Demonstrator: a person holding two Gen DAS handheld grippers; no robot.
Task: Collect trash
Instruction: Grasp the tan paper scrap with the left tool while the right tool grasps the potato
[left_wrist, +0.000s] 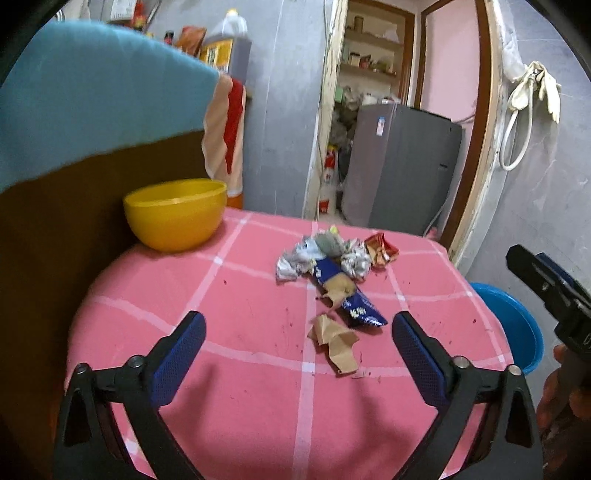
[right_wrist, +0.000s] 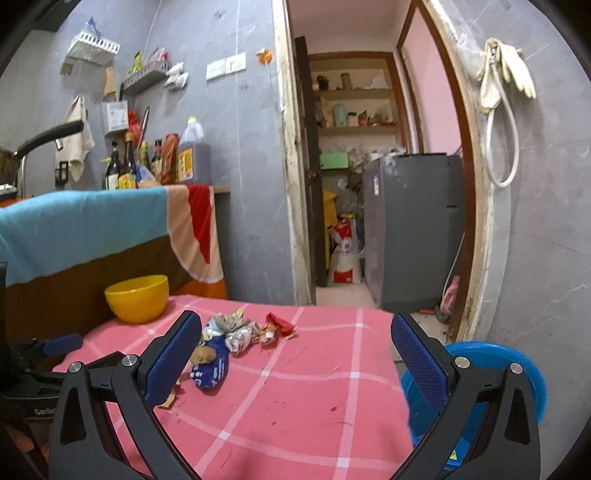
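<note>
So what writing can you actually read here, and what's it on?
"GenRo": cut-off lettering on the black tool body, lower left in the right wrist view.
Blue snack wrapper: white print, too blurred.
Oil jug label: unreadable.
Fridge sticker: too small.
Red-and-white sack: unreadable.

A home kitchen: sauce bottles (right_wrist: 123, 166) and an oil jug (right_wrist: 192, 153) line the counter, with pantry shelves (right_wrist: 356, 92) beyond the doorway.
</note>
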